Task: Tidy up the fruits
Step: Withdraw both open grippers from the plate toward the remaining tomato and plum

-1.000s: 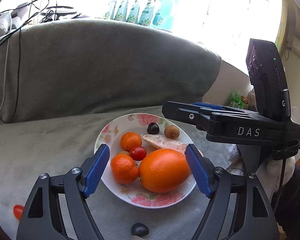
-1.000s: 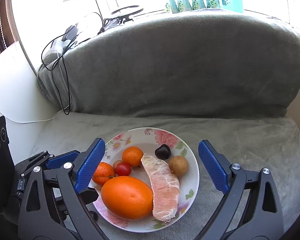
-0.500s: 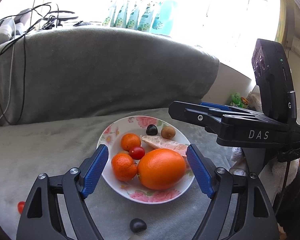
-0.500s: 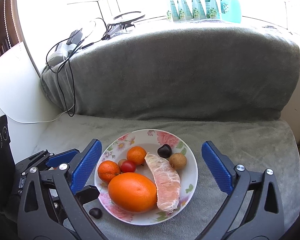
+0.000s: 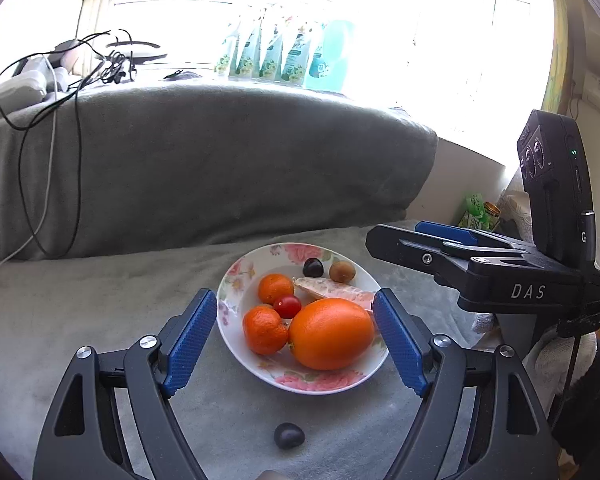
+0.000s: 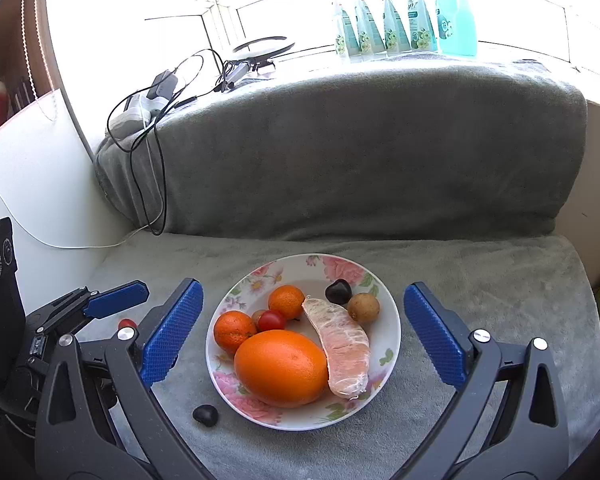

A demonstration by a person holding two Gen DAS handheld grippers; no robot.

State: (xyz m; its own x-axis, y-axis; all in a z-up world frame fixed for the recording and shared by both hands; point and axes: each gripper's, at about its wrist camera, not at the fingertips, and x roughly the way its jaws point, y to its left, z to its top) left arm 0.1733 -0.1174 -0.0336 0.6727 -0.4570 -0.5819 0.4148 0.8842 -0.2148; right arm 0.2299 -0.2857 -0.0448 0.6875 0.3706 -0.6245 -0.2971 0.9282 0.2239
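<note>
Hovering with jaws wide apart and empty, left gripper [image 5: 294, 338] and right gripper [image 6: 302, 330] above floral plate [image 6: 388, 322], likely targeting stray dark fruit [image 6: 205, 415] alongside.

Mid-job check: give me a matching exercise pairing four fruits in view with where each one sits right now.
Things:
1. large orange
2. pomelo segment
3. loose dark fruit
4. loose cherry tomato

Places:
A. on the grey blanket, just off the plate's near-left rim
B. front of the floral plate
C. on the blanket, left of the plate, beside the left gripper
D. on the plate, right of the orange

Pairs: 1-B, 2-D, 3-A, 4-C
</note>
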